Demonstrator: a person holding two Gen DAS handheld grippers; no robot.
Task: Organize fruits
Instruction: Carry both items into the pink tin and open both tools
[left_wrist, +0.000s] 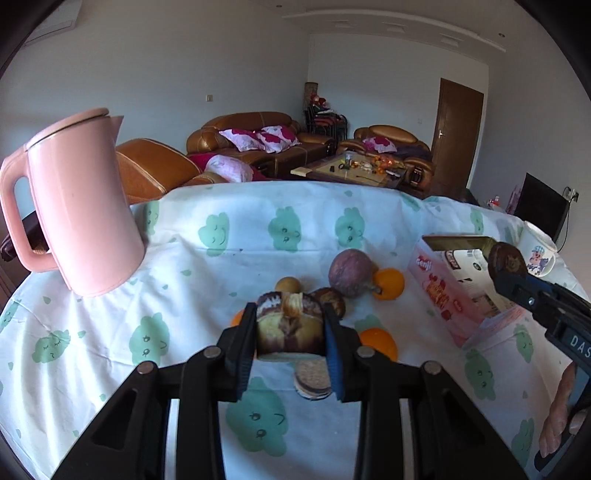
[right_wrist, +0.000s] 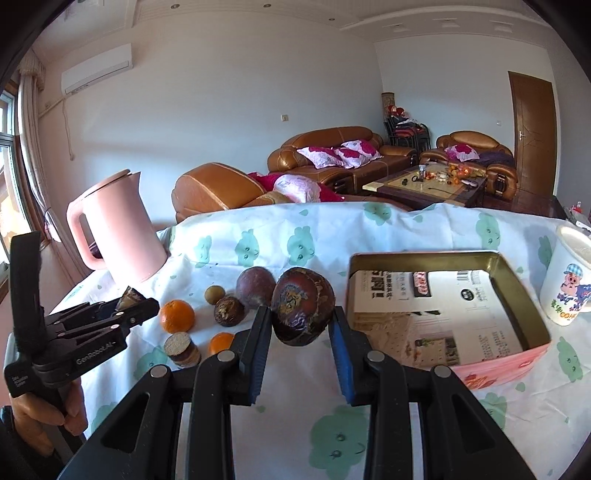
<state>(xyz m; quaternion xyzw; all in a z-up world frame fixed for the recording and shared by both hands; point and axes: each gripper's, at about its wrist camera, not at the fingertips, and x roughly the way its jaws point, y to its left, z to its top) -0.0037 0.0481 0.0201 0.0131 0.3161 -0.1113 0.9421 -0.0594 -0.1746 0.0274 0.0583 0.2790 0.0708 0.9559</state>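
Left wrist view: a pink kettle (left_wrist: 79, 206) stands at the far left edge of the table, where the cloud-print cloth (left_wrist: 110, 332) drops away; bare cloth lies between it and the fruit in the middle. The left gripper (left_wrist: 290, 328) pinches a mottled brown-and-yellow chunk (left_wrist: 290, 326) raised above the cloth, with a round cut disc (left_wrist: 312, 378) lying under its tips. Just beyond sit a small brown fruit (left_wrist: 288, 284), a dark wrinkled fruit (left_wrist: 330, 300), a large purple fruit (left_wrist: 351, 273) and an orange (left_wrist: 388, 283) touching it; a second orange (left_wrist: 378, 343) lies nearer, on the right. Farther right is the open pink box (left_wrist: 439, 291), and the right gripper (left_wrist: 508, 260) holds a dark fruit above its near rim. A white mug (left_wrist: 537, 253) stands by the far right edge. Right wrist view: the left gripper (right_wrist: 131, 301) reaches in from the left, over the cloth in front of the kettle (right_wrist: 118, 232). An orange (right_wrist: 177, 315), the cut disc (right_wrist: 183, 349) and a smaller orange (right_wrist: 221, 342) lie beside it. The right gripper (right_wrist: 301, 325) is closed on a dark reddish passion fruit (right_wrist: 303, 310), held above the cloth just left of the box (right_wrist: 498, 369). Only printed paper (right_wrist: 436, 321) shows in the box. The mug (right_wrist: 570, 277) stands just right of it, near the table edge.
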